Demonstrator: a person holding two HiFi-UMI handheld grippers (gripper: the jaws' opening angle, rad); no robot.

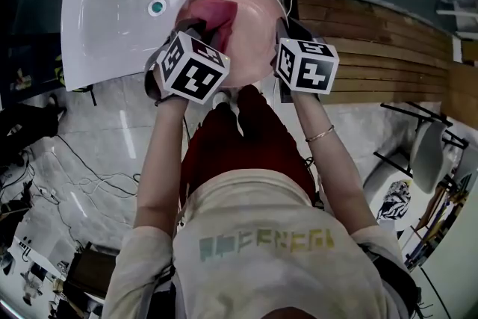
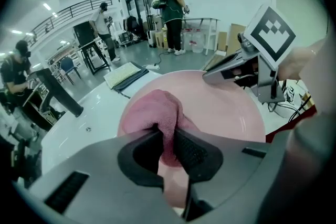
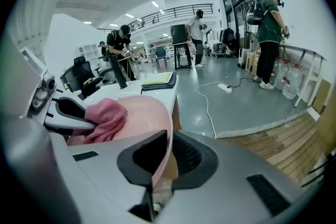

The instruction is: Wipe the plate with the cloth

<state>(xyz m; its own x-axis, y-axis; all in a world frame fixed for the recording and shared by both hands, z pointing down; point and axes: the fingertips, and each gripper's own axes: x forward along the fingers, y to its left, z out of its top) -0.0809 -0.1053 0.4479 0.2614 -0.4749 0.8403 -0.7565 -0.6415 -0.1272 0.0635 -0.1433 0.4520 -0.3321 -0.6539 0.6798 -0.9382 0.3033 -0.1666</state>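
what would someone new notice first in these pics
First comes the big pink plate at the top middle of the head view, held by its rim in the right claw over the edge of a white washbasin. Next comes the darker pink cloth, pinched in the left claw and lying against the plate's face.

1. The cloth [image 2: 157, 110] sits between the left gripper's [image 2: 167, 139] jaws and rests on the plate [image 2: 231, 113] just ahead of them.
2. The plate's rim stands between the right gripper's [image 3: 168, 152] jaws, with the cloth to their left.
3. The table [image 1: 104, 26] lies below the plate, and its drain [image 1: 156, 7] is left of the left jaws.
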